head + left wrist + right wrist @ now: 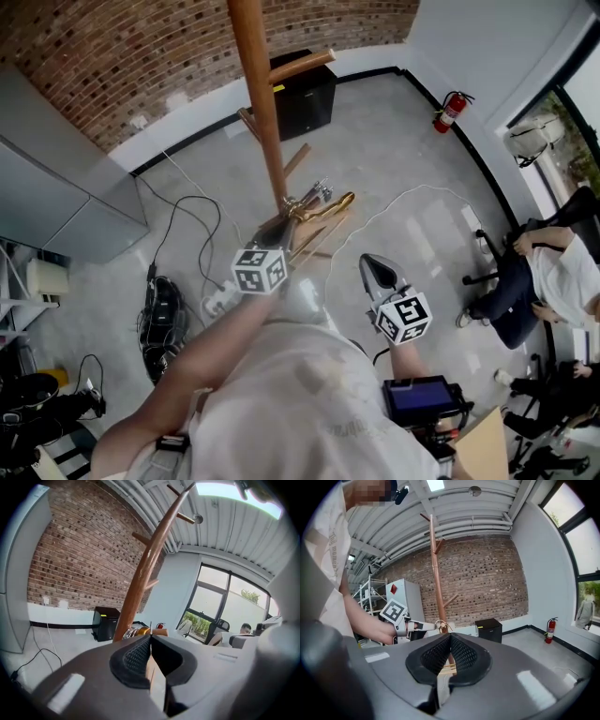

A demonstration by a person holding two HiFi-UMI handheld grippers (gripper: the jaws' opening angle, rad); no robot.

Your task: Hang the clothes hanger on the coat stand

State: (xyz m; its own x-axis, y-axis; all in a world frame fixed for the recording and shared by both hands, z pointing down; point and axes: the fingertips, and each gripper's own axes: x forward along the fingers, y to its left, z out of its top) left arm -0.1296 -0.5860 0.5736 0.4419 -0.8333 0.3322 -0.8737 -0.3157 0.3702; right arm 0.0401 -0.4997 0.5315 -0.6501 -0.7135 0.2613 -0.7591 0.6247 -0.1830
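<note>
**A:** Grip check, nearest first. Left hand-held gripper (150, 637) is pressed together on the clothes hanger (323, 214), with pale wood showing in the pinch. Right hand-held gripper (450, 635) has its jaws together too. It looks empty and sits lower right of the hanger in the head view.

**B:** Hanger location?

**A:** Centre of the head view, just beside the coat stand (262, 103) pole. Not on a peg yet.

**B:** Handling?

**A:** Light and stiff, I'd guess. Smooth wood bars, gold metal hook, shiny metal fittings. It may twist in a one-point pinch. Best hold is the neck under the hook, which leaves the hook free.

**B:** Stand?

**A:** Round reddish-brown wooden pole with short angled pegs. Brick wall (112, 56) behind it.
</note>
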